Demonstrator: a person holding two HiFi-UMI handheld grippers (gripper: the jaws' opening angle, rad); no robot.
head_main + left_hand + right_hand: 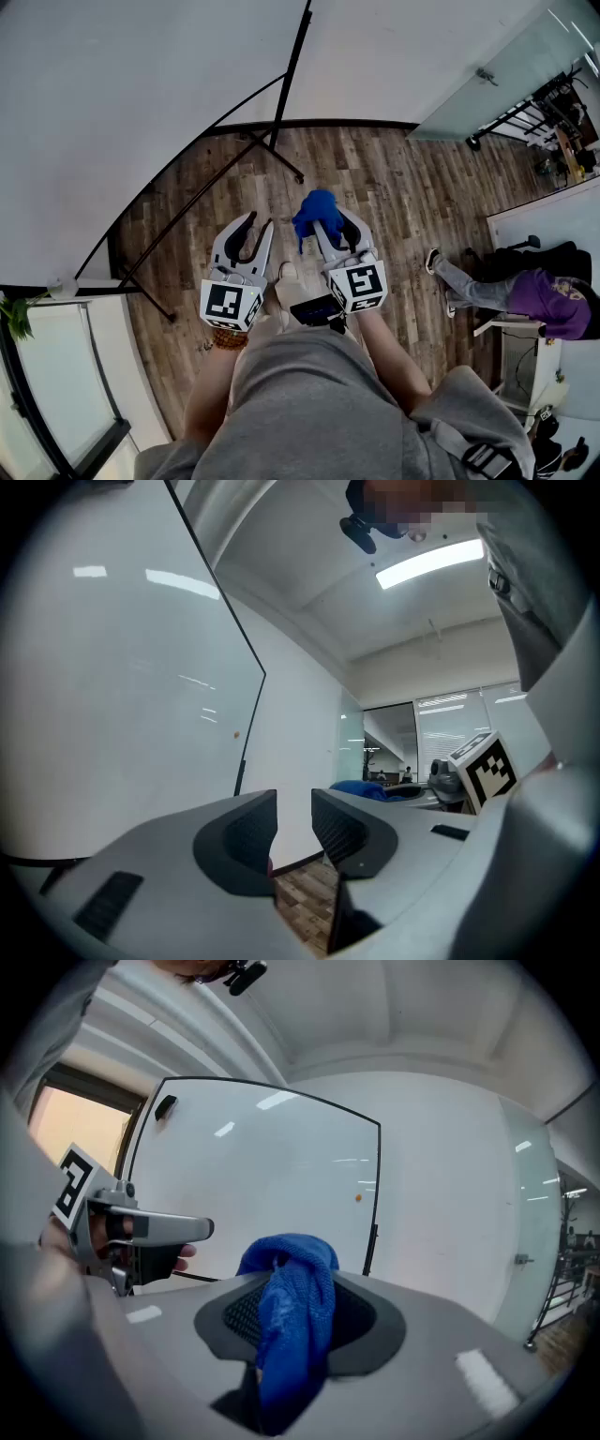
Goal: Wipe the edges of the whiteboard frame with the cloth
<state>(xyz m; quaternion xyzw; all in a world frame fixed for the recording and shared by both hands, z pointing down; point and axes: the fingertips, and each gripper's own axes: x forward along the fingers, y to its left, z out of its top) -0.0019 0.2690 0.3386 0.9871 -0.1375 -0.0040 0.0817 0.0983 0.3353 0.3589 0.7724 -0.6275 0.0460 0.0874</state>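
Observation:
The whiteboard (131, 94) stands ahead of me, and its black frame (187, 145) curves along the lower edge down to stand legs on the wooden floor. In the right gripper view the frame's right edge (377, 1185) runs upright beyond the jaws. My right gripper (328, 221) is shut on a blue cloth (315, 214), which bunches over the jaws and hangs between them (291, 1326). To its left my left gripper (255, 231) is held at the same height, jaws a little apart with nothing between them (293, 808). Both grippers are short of the board.
A seated person in purple (548, 302) is at the right beside a white table (548, 217). A glass door (506, 84) and a black rack (534, 105) lie at the back right. A plant (14, 314) and a window ledge are at the left.

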